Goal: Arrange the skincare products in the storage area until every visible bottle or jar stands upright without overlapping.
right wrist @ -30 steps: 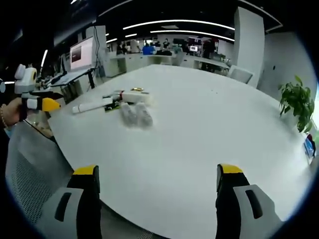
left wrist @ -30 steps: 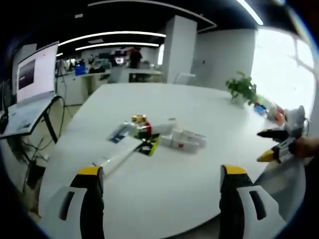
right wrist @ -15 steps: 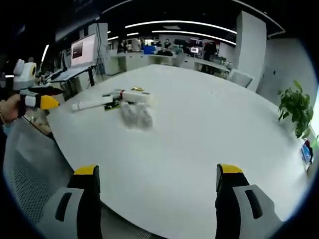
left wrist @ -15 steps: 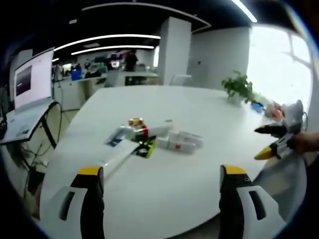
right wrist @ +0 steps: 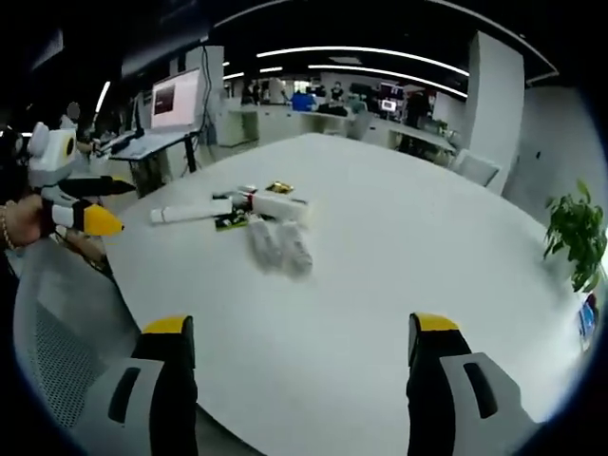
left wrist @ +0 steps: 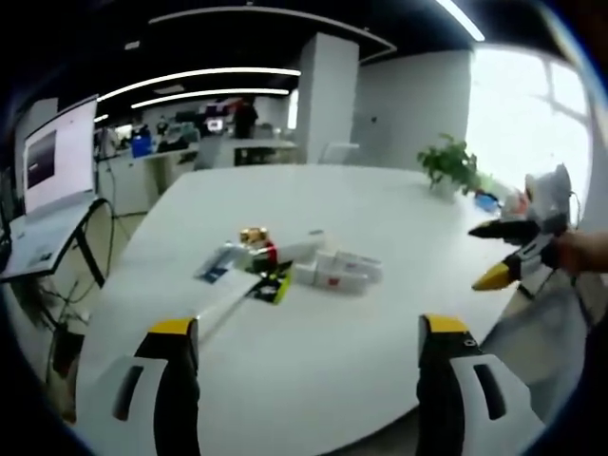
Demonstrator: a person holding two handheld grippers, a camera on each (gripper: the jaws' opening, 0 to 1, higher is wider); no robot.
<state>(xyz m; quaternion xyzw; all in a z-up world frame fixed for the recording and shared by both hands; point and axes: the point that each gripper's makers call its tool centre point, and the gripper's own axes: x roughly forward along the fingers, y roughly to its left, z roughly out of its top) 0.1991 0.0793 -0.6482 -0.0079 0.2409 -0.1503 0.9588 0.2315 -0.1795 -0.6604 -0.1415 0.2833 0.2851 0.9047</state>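
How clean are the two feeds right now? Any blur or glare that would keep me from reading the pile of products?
Left gripper view: the window is blown out white, the pile of products is soft and its labels unreadable. Right gripper view: motion blur smears the two pale bottles; the white table is evenly lit, with no hard shadows. Both views bend straight lines toward the edges.

Products (left wrist: 294,269) lie clustered on table (left wrist: 380,199).
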